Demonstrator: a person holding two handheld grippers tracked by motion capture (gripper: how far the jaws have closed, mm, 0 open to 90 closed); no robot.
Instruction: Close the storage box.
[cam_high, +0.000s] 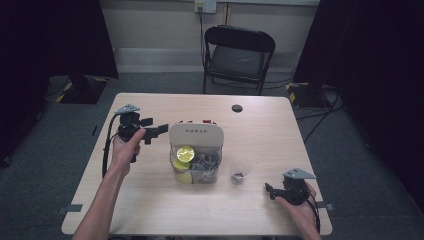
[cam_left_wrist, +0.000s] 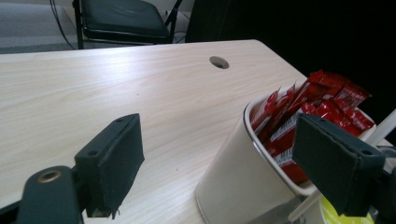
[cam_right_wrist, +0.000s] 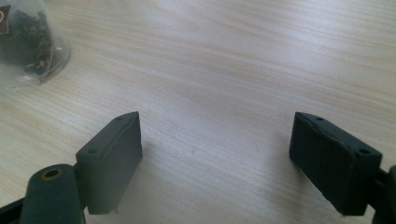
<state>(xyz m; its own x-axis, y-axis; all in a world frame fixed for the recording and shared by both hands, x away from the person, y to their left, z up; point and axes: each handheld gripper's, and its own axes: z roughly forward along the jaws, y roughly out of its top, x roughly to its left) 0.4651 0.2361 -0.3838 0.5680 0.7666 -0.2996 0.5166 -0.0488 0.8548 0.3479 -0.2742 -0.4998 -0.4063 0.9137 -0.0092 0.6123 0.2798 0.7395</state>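
Observation:
A clear organiser box (cam_high: 197, 167) stands mid-table with a cream compartment (cam_high: 196, 134) at its back, yellow packets (cam_high: 185, 153) and grey sachets inside. In the left gripper view the cream compartment (cam_left_wrist: 229, 177) holds red sachets (cam_left_wrist: 322, 102). My left gripper (cam_high: 155, 131) hovers at the box's left side, jaws open with nothing pressed between them (cam_left_wrist: 217, 135). A small clear cup (cam_high: 240, 171) with a dark tea bag stands right of the box. My right gripper (cam_high: 270, 190) rests near the front right, open over bare wood (cam_right_wrist: 217, 126), with the cup (cam_right_wrist: 28, 46) ahead to its left.
A round cable hole (cam_high: 237, 108) lies in the table's far side. A black folding chair (cam_high: 237, 55) stands beyond the table. Black curtains hang on both sides. The table's front edge (cam_high: 200, 231) runs close under my right hand.

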